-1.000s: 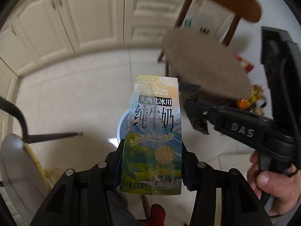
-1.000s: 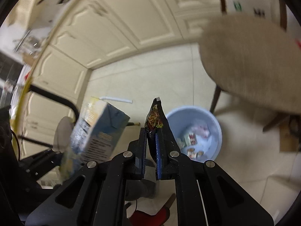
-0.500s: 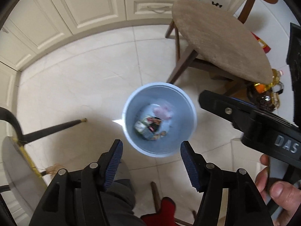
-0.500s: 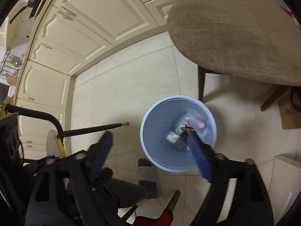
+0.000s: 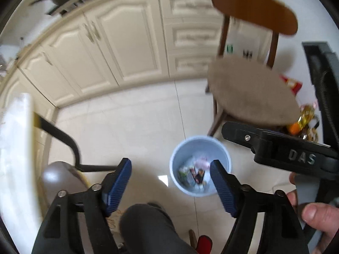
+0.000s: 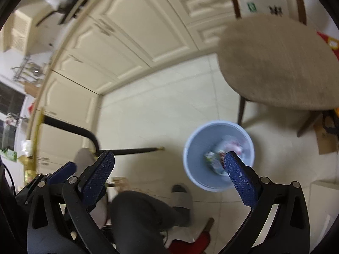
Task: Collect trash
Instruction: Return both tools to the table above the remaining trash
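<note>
A pale blue bin (image 5: 200, 165) stands on the tiled floor with several pieces of trash (image 5: 193, 172) in its bottom, among them the milk carton and a snack wrapper. My left gripper (image 5: 170, 167) hangs high above the floor, its jaws opening with nothing between them. The same blue bin (image 6: 218, 154) lies below my right gripper (image 6: 168, 162), whose jaws are also opening wide and hold nothing. The right gripper's black body (image 5: 281, 150) crosses the left wrist view at the right, held by a hand (image 5: 315, 218).
A wooden chair (image 5: 252, 89) with a padded seat stands just behind the bin. Cream cabinets (image 5: 127, 42) line the far wall. A black-legged chair (image 5: 63, 144) and a white table edge (image 5: 14, 148) are at the left. The person's leg (image 6: 139, 218) and slipper (image 6: 182, 194) are below.
The left gripper let go of the milk carton and the right let go of the snack wrapper; both now lie in the bin. Both grippers opened and rose away from the bin.
</note>
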A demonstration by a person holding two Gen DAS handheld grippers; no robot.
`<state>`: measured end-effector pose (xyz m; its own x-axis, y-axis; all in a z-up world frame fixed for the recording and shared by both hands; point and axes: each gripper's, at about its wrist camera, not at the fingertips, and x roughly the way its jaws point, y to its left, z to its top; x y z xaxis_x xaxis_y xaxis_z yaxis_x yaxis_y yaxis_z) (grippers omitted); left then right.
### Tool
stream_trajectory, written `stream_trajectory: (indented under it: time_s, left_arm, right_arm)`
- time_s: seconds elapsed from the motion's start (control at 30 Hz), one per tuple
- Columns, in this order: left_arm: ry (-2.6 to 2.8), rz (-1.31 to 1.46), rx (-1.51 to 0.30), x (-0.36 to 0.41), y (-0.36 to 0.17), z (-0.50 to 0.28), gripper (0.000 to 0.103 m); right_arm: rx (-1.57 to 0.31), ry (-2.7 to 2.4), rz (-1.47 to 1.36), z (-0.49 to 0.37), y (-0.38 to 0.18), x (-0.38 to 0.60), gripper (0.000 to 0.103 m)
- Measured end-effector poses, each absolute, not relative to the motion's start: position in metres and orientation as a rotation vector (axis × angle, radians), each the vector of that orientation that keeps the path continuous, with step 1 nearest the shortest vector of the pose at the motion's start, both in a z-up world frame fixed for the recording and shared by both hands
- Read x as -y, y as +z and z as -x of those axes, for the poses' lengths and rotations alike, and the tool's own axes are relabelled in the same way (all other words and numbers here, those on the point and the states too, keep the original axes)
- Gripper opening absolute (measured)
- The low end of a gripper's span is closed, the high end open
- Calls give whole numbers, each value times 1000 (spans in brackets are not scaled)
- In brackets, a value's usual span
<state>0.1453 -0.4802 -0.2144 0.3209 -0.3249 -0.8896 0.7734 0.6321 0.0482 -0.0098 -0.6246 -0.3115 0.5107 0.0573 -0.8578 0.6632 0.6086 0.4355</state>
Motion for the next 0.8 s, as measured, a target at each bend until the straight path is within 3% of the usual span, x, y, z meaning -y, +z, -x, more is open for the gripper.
stream_trajectory:
  time_s: [0.17, 0.33, 0.8]
  left_arm:
    - [-740, -393, -901, 412, -149, -130, 79]
    - [-664, -291, -825, 336, -104, -121, 96]
    - [-389, -46, -757, 139, -28, -71, 96]
  right_arm:
    - [-875, -383, -779, -3, -241, 588, 103]
    - [-804, -315, -664, -28, -180, 538, 103]
    - [-708, -44, -337, -103, -72, 352, 103]
